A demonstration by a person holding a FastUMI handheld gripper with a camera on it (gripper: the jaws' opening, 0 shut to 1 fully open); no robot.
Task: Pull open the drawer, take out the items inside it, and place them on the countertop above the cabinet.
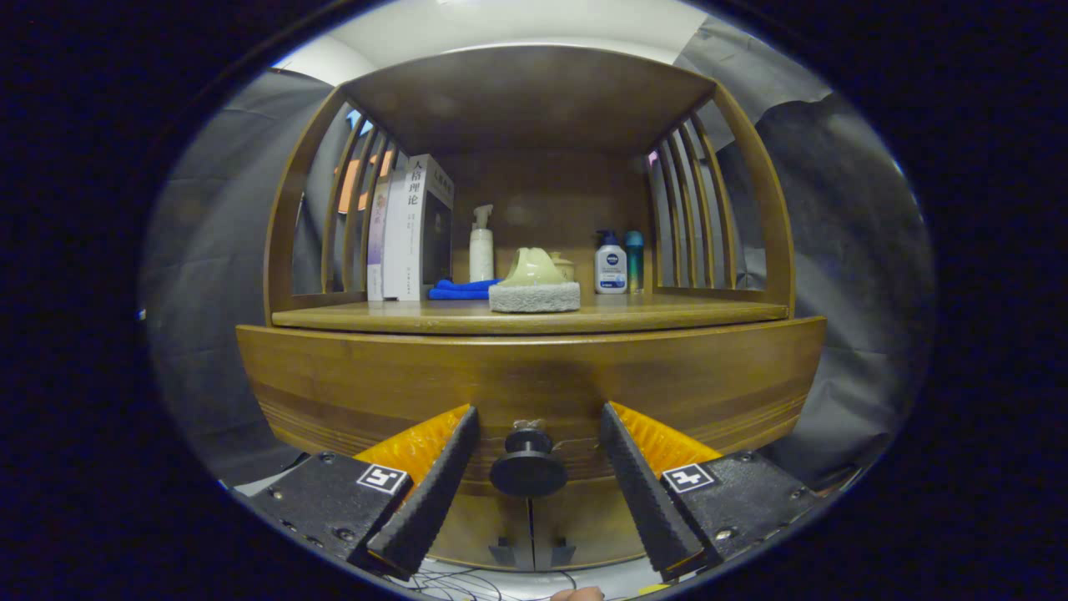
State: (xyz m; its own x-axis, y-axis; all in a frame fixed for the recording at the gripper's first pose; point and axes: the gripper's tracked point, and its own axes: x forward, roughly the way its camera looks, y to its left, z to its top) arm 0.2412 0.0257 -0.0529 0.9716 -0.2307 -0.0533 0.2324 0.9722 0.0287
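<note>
A wooden cabinet fills the view, with its closed drawer front [534, 376] just ahead of me. A round dark knob [528, 467] sticks out from the drawer's lower middle. My gripper [539, 417] is open, one finger on each side of the knob, neither touching it. Above the drawer lies the countertop [667, 315], a wooden shelf under a slatted canopy. The drawer's inside is hidden.
On the countertop stand books [413, 229] at the left, a white pump bottle [481, 248], a blue cloth [460, 290], a pale green item on a grey sponge [534, 288], and two small bottles [617, 263] at the right. Black cloth walls flank the cabinet.
</note>
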